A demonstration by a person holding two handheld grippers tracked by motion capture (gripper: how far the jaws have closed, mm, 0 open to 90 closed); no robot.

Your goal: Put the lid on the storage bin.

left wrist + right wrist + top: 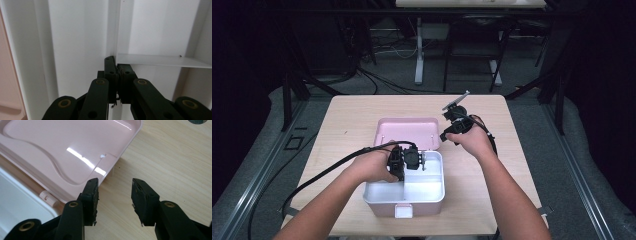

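A pink lunch box (379,206) with a white divided tray inside stands near the table's front edge. Its pink lid (407,131) lies open and flat behind it. My left gripper (409,159) reaches down into the tray at its back middle. In the left gripper view the left gripper (116,61) is shut on the thin white divider (160,60) where two walls meet. My right gripper (446,136) hovers by the lid's right front corner. In the right gripper view the right gripper (115,182) stands open over bare wood with nothing between its fingers, the lid (62,145) to its left.
The wooden table (492,150) has free surface right and left of the box. A pink hinge (47,196) joins lid and white tray (20,200). Black cables trail off the table's left side. Desk legs and dark frames stand on the floor beyond.
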